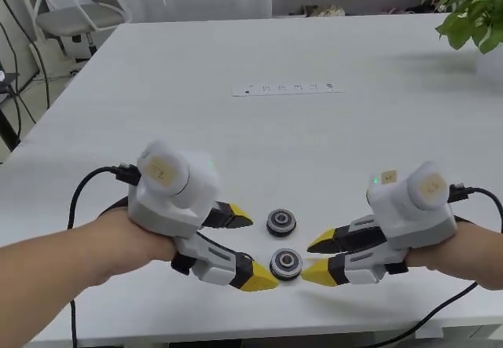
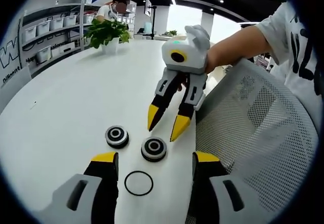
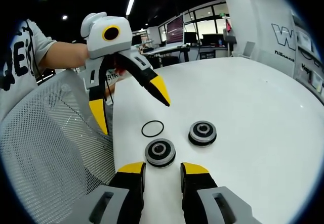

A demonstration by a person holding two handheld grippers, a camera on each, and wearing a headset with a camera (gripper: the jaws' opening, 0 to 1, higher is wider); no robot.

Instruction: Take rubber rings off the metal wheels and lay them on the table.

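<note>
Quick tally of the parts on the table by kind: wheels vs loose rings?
metal wheels: 2
loose rubber ring: 1
total: 3

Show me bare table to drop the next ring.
Bare: the wide stretch of table between the far wheel and the strip. Crowded: the front edge, where left gripper and right gripper flank the near wheel, one ring lying there.
</note>
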